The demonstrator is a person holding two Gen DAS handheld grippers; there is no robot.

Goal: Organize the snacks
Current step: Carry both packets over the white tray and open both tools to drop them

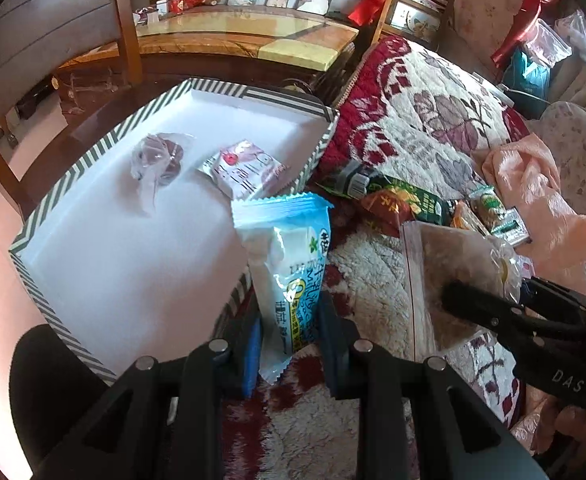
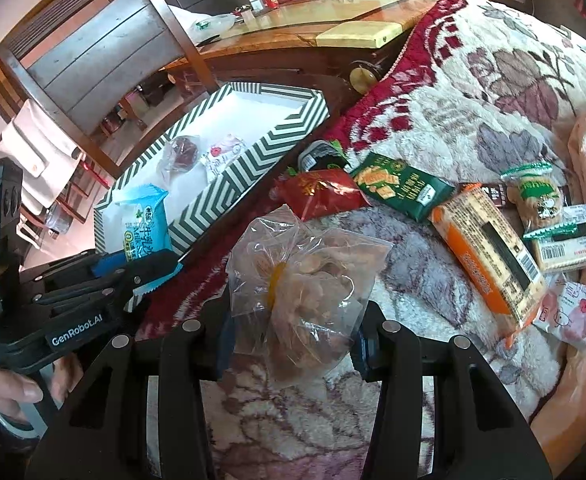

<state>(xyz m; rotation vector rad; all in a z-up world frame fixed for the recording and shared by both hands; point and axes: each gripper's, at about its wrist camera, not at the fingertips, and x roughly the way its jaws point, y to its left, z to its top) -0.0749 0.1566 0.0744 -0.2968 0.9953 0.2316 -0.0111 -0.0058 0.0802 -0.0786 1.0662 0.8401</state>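
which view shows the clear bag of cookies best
The right wrist view: the clear bag of cookies sits centred between the right tongs, its contents visible. The left wrist view shows it only at the right edge, partly hidden by those tongs.

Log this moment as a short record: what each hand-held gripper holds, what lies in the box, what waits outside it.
left hand-held gripper: shut on blue-and-white snack packet, beside the box's near wall
right hand-held gripper: shut on clear bag of brown snacks, above the blanket
striped box: holds a clear-wrapped dark snack and a pink-and-white packet
outside the box: red packet, green packet, orange pack
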